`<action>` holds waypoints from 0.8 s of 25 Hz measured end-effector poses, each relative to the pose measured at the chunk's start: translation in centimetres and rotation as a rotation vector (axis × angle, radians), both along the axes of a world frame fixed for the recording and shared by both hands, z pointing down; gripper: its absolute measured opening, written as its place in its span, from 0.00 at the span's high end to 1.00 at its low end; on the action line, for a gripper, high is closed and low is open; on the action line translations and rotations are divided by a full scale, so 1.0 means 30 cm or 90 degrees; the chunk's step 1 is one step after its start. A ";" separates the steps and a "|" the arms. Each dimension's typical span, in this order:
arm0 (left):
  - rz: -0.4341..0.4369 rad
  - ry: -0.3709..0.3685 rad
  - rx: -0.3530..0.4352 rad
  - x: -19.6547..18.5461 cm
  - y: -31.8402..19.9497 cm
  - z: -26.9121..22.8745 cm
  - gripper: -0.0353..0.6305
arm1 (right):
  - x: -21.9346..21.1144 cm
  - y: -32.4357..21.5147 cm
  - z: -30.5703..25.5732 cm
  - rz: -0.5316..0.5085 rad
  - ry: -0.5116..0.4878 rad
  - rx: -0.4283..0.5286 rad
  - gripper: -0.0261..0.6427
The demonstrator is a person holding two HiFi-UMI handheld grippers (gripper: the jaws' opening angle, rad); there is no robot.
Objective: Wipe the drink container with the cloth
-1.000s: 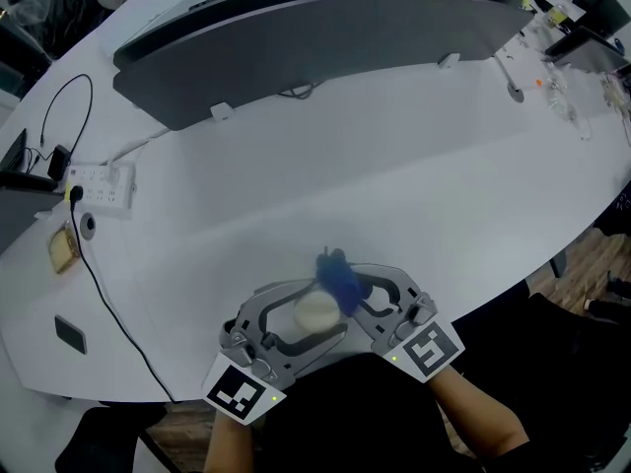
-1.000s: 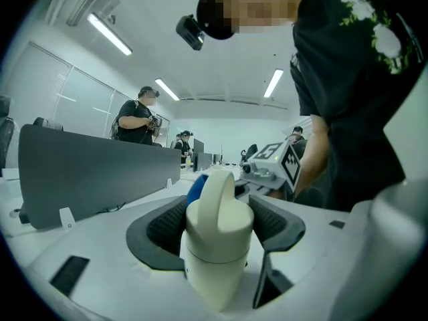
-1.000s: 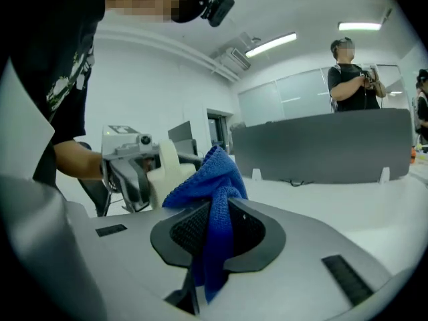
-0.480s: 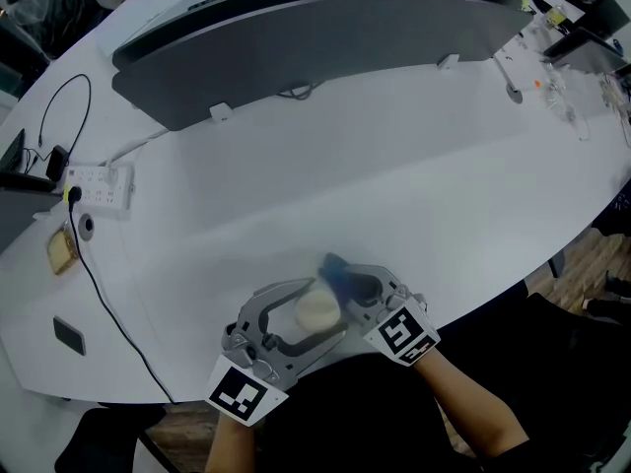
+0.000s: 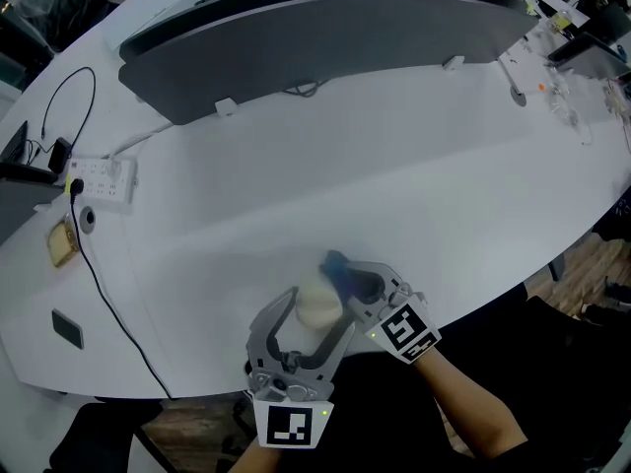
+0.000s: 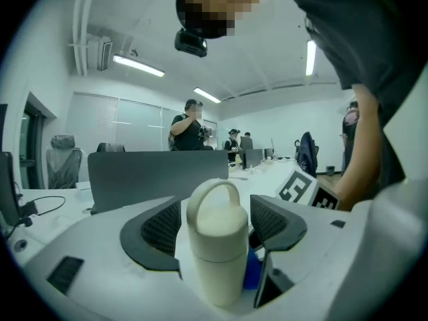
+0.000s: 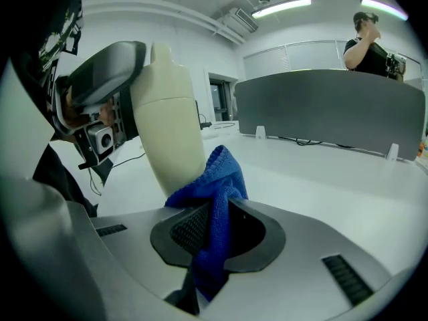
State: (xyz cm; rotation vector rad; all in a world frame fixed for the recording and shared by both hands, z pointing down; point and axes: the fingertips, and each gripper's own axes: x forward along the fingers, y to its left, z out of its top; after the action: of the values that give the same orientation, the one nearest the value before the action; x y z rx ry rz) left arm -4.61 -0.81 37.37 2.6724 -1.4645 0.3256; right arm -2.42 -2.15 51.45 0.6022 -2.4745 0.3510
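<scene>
right tongs (image 7: 212, 236) pinching blue cloth (image 7: 212, 192), against cream bottle (image 7: 170, 122)

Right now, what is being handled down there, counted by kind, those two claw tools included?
drink container: 1 (cream, held in the left gripper)
cloth: 1 (blue, pinched in the right gripper)
grippers: 2
Total: 4
</scene>
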 end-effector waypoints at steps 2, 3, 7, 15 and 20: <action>-0.008 -0.006 -0.001 0.000 -0.020 0.001 0.51 | 0.001 -0.001 0.000 0.003 -0.001 -0.001 0.89; 0.004 -0.011 0.001 0.006 -0.022 0.001 0.52 | 0.003 -0.001 -0.001 0.005 -0.002 -0.002 0.89; 0.123 -0.019 0.031 0.033 -0.003 -0.006 0.52 | 0.010 -0.005 -0.014 0.025 -0.022 -0.014 0.89; 0.340 0.016 0.009 0.040 0.013 -0.003 0.52 | 0.040 -0.069 -0.269 0.068 -0.125 0.062 0.89; 0.338 0.036 0.001 0.047 0.010 0.000 0.52 | 0.024 -0.042 -0.429 0.013 -0.171 0.095 0.89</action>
State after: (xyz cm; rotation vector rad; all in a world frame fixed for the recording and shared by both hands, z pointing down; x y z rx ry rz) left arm -3.21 -0.50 37.36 3.0013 -0.7160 0.2728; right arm -1.69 -3.41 38.58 0.6798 -2.7721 0.2704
